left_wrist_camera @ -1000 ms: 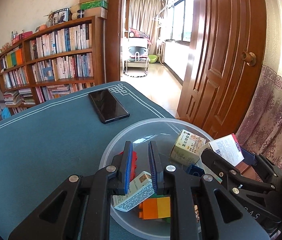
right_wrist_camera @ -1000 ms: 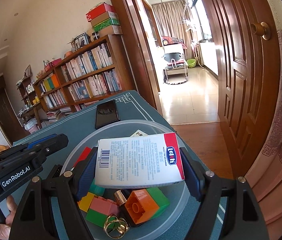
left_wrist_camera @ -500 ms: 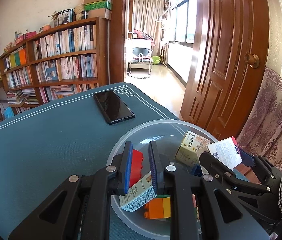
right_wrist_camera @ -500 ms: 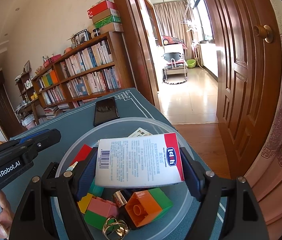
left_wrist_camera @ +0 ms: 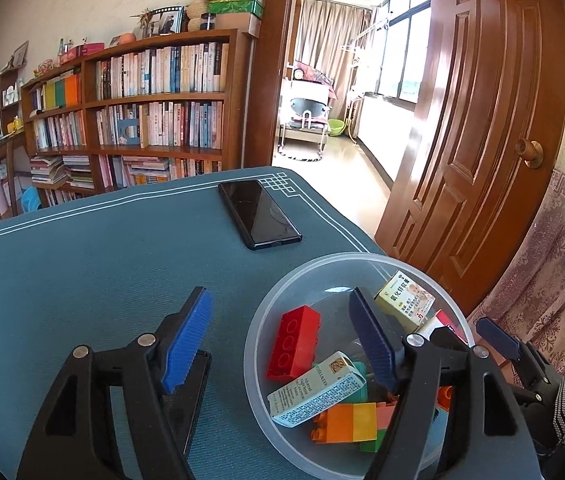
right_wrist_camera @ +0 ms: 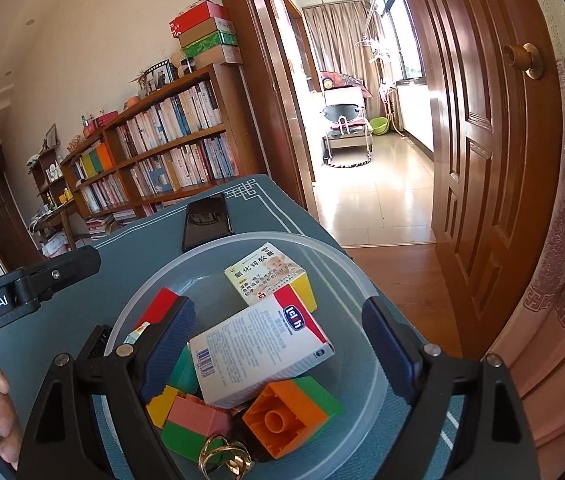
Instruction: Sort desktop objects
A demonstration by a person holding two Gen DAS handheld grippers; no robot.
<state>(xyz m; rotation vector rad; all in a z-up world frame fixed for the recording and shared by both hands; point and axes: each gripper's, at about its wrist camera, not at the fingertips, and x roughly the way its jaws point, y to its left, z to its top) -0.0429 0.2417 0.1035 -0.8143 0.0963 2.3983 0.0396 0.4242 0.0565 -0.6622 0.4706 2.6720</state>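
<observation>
Two grippers spread wide, holding nothing: left gripper (left_wrist_camera: 282, 344) straddles the clear bowl's rim (left_wrist_camera: 306, 276), right gripper (right_wrist_camera: 278, 344) hovers over the white carton (right_wrist_camera: 258, 354) lying inside. Risk: withdrawing fingers snag rim, tipping bowl off the table edge (right_wrist_camera: 306, 216).

The left gripper (left_wrist_camera: 282, 336) is sitting wide open over the clear bowl (left_wrist_camera: 282, 304), which is holding a red block (left_wrist_camera: 293, 342) and small boxes (left_wrist_camera: 316, 388).
</observation>
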